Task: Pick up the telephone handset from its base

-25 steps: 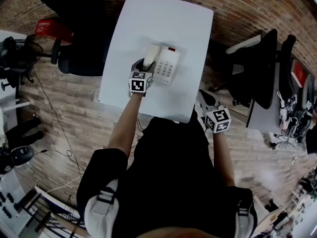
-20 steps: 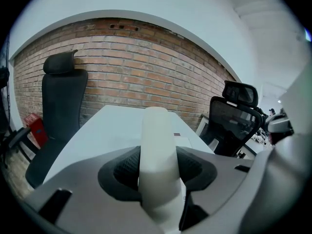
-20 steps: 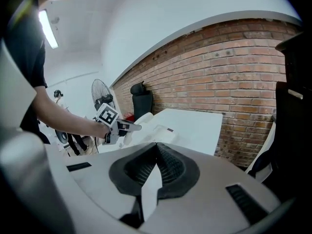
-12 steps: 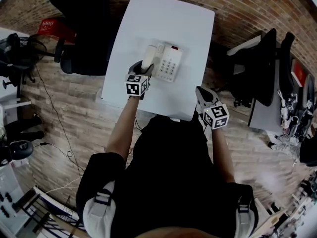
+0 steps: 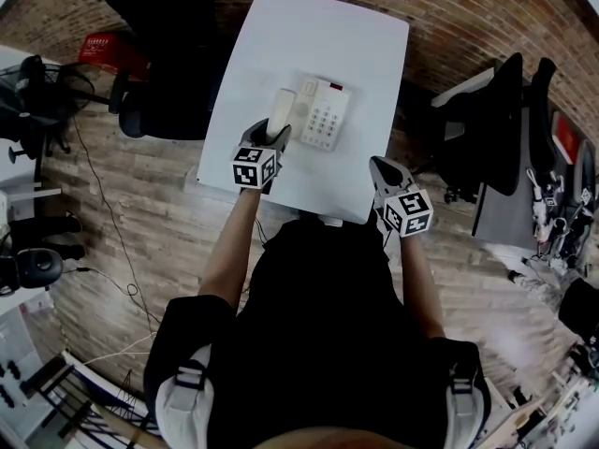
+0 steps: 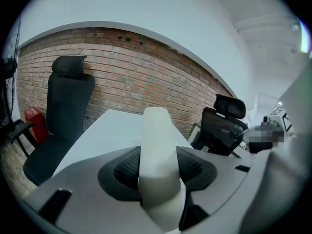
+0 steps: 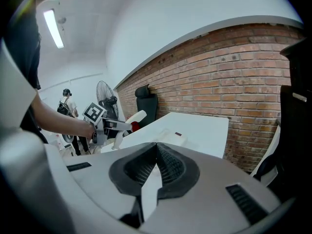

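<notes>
The cream telephone handset (image 5: 280,110) is in my left gripper (image 5: 270,133), whose jaws are shut on its lower half. It hangs just left of the cream phone base (image 5: 325,116), which has a keypad and sits on the white table (image 5: 318,36). In the left gripper view the handset (image 6: 157,145) stands upright between the dark pads (image 6: 123,172), off the table. My right gripper (image 5: 380,167) hovers at the table's near right edge, shut on nothing. From the right gripper view I see its closed jaws (image 7: 156,147), the base (image 7: 168,135) and the raised handset (image 7: 134,118).
A black office chair (image 5: 159,54) stands left of the table and another (image 5: 496,129) on the right. A red object (image 5: 98,45) and a fan (image 5: 28,101) are at the far left. A brick wall (image 6: 122,67) runs behind the table.
My left gripper has drawn the handset up and to the left, away from the base, so a gap shows between them. The right gripper has hardly moved.
</notes>
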The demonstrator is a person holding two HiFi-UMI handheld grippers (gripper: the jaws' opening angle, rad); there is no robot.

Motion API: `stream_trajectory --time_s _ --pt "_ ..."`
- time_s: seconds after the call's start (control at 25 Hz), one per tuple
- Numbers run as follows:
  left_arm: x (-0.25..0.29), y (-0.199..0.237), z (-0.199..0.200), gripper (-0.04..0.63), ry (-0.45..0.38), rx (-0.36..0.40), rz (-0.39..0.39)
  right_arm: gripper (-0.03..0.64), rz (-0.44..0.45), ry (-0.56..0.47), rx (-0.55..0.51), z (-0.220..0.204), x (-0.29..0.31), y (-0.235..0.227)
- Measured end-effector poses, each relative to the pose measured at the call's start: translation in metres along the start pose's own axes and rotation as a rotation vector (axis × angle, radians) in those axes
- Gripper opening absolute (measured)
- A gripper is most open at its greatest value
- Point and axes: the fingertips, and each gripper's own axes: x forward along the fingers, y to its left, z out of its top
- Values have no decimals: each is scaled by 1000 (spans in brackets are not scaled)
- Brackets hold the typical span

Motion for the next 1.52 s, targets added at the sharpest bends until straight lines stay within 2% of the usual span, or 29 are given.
stream_trajectory --time_s 0.28,0.64,0.96,1.32,1.52 --pt "-30 -2 7 221 -51 -42 -25 -3 11 -22 -10 3 8 10" --pt "-71 -9 17 221 -117 -48 -72 -3 22 -36 -29 11 13 21" --pt "-93 -20 13 221 -137 -60 -148 -3 59 -53 -52 21 16 32" --pt "-117 -27 -2 221 -142 -95 -183 -3 80 -55 -63 25 17 39" --pt "-123 -30 3 221 -175 -116 -200 -3 85 -56 -63 24 18 40"
